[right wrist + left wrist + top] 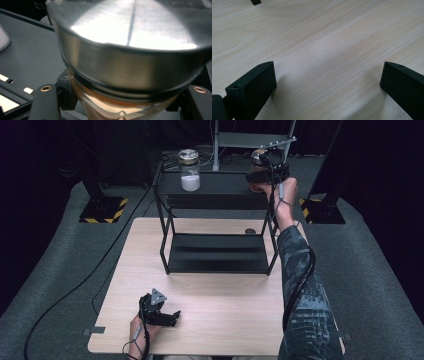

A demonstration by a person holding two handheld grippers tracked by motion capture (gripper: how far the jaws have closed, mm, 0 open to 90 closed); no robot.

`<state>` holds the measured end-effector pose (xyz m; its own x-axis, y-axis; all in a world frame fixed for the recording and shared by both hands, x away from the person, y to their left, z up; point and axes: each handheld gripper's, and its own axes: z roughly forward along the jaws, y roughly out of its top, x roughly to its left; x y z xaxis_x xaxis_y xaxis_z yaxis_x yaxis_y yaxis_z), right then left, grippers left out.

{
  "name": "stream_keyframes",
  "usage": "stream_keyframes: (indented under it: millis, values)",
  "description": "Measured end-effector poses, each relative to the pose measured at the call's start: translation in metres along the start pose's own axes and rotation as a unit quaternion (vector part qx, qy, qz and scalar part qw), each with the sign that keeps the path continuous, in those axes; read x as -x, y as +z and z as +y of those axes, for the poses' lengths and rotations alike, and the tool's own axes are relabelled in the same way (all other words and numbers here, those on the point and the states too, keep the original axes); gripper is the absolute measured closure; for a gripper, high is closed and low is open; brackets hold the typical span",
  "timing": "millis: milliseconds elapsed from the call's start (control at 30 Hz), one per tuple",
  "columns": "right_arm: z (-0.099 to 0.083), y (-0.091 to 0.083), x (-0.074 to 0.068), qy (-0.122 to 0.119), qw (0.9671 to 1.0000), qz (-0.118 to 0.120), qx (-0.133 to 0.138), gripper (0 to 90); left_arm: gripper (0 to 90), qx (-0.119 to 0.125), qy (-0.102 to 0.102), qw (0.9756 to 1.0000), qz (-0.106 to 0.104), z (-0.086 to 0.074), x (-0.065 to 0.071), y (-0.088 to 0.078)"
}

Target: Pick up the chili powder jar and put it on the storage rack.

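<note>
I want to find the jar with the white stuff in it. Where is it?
In the high view, the jar with white powder stands on the left part of the black shelf's top level, apart from the brown jar held by the right gripper.

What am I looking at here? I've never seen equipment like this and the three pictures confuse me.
A person holds a hand-held black two-jaw gripper in each hand. The high view looks down on a pale wooden table bearing a black metal two-tier shelf. The other two pictures come from cameras riding on the grippers. The left gripper rests low over the tabletop, jaws apart, holding nothing. The right gripper is closed on a brownish glass jar with a metal lid at the top tier. A clear glass jar holding white powder stands at that tier's left.
</note>
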<state>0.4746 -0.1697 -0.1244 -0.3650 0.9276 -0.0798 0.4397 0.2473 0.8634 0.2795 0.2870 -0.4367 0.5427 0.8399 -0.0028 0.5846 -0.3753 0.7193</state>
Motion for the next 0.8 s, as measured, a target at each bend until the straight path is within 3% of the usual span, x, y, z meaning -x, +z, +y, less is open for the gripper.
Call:
stream_keyframes:
  millis: [433,800]
  values:
    - [-0.012,0.009,0.008,0.036,0.9991,0.014,0.02,30.6,0.0,0.0,0.0,1.0,0.0,0.0,0.0,0.0]
    - [-0.014,0.011,0.008,0.036,0.9989,0.014,0.026,30.4,0.0,0.0,0.0,1.0,0.0,0.0,0.0,0.0]
